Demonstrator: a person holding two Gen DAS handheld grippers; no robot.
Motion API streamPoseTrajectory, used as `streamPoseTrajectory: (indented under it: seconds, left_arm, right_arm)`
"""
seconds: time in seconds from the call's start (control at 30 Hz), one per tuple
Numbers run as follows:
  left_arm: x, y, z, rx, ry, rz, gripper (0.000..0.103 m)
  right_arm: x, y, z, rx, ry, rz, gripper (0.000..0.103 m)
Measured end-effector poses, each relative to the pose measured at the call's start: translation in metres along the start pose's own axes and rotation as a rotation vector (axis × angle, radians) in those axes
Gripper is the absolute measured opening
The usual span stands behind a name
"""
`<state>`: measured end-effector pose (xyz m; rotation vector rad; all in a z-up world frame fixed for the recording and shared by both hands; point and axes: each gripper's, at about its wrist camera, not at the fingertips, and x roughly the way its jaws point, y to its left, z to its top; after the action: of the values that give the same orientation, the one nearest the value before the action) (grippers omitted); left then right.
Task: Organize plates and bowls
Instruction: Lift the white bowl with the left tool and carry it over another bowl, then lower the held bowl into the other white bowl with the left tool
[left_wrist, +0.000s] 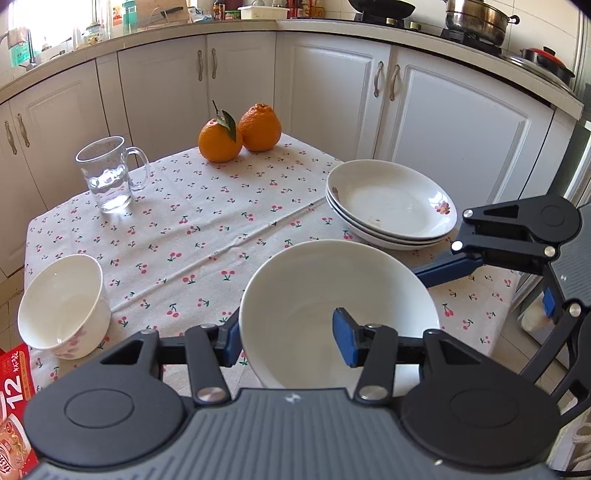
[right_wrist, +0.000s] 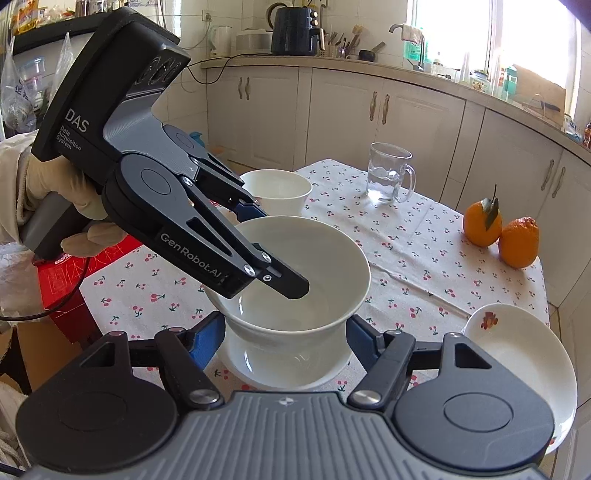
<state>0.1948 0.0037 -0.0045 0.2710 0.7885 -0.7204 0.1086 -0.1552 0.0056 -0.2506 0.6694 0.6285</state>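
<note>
A plain white bowl (left_wrist: 314, 295) hangs over the near part of the cherry-print tablecloth (left_wrist: 207, 229). My left gripper (left_wrist: 288, 339) is shut on its wall, one pad inside and one outside. My right gripper (right_wrist: 284, 332) is shut on the same bowl (right_wrist: 332, 266), its blue pads pressing the lower wall from both sides. Under the bowl a second white rounded shape (right_wrist: 288, 373) shows; I cannot tell whether it is another bowl. A stack of three flowered plates (left_wrist: 391, 203) lies right of the held bowl. A small flowered bowl (left_wrist: 62, 306) stands at the table's left edge.
A glass mug (left_wrist: 107, 173) with water and two oranges (left_wrist: 240, 133) stand on the far side of the table. A red box (left_wrist: 14, 406) sits off the table's left corner. White cabinets (left_wrist: 332, 92) close in behind. A gloved hand (right_wrist: 55, 184) holds the left gripper.
</note>
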Motion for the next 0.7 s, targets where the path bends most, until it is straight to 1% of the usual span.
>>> streamPoseTrajectory:
  seconds: [0.37, 0.7]
  left_arm:
    - [0.010, -0.004, -0.007, -0.010, 0.027, -0.003, 0.049]
    - [0.010, -0.009, -0.009, 0.034, 0.013, 0.014, 0.049]
  right_arm:
    - [0.010, -0.007, -0.013, 0.029, 0.035, 0.021, 0.076]
    - [0.014, -0.007, -0.016, 0.045, 0.050, 0.028, 0.076]
